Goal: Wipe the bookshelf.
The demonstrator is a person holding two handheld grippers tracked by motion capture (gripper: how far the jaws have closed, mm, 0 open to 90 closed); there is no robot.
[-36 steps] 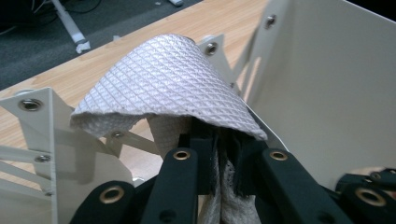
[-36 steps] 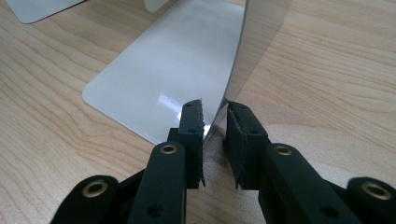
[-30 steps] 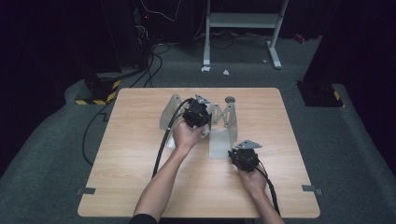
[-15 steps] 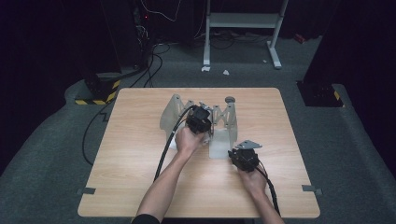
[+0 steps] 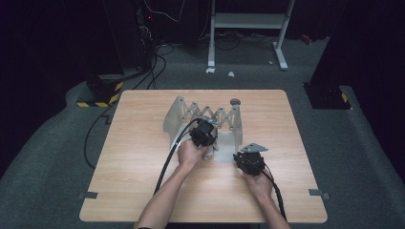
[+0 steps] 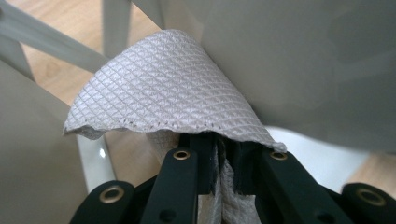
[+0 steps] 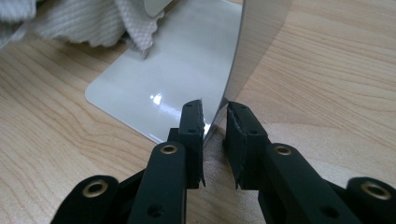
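Observation:
A grey folding rack with scissor struts and upright end plates stands mid-table. My left gripper is against its near side, shut on a white waffle-textured cloth. In the left gripper view the jaws pinch the cloth, which folds over them against a grey plate. My right gripper is at the rack's right end plate. In the right gripper view its jaws are closed across the bottom corner of the upright plate. The plate's glossy foot lies flat on the wood, with the cloth beyond it.
The wooden table has bare room to the left, right and front of the rack. A black cable trails from the left gripper along the forearm. Dark floor, cables and a white stand lie beyond the far edge.
My left hand has come down and toward the near side of the rack with the cloth. The right hand and the rack have stayed put.

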